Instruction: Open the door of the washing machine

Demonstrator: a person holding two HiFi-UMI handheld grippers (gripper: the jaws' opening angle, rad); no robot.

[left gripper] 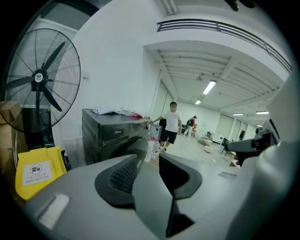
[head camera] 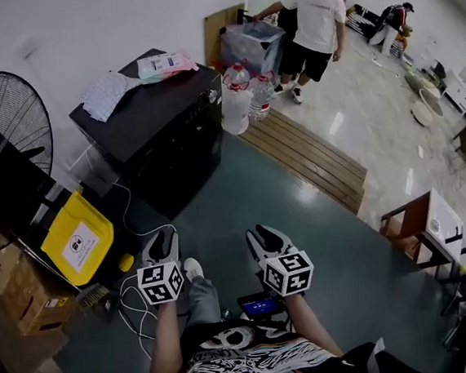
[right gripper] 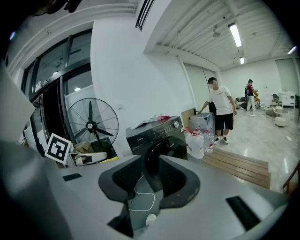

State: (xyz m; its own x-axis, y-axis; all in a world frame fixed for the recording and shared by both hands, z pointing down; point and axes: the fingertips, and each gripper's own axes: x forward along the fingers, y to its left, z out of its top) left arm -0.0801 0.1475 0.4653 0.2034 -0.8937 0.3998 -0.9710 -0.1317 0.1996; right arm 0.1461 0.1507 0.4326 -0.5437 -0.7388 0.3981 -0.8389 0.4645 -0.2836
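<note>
The black front-loading washing machine (head camera: 148, 116) stands against the left wall, with cloths and a packet on its top. Its round dark door (right gripper: 157, 157) faces me and lies flush with the front. In the left gripper view the washing machine (left gripper: 112, 133) shows just beyond the jaws. My left gripper (head camera: 160, 244) and right gripper (head camera: 264, 237) are held side by side low in the head view, a good way short of the machine. Both the left gripper (left gripper: 148, 161) and the right gripper (right gripper: 150, 164) stand open with nothing between the jaws.
A big floor fan (head camera: 3, 138) and a yellow bin (head camera: 78, 237) stand left of the machine, with cardboard boxes (head camera: 14, 297) below. Water bottles (head camera: 237, 99) and a wooden pallet (head camera: 312, 153) lie to its right. A person (head camera: 312, 26) stands beyond. A white cable (head camera: 133, 302) trails on the floor.
</note>
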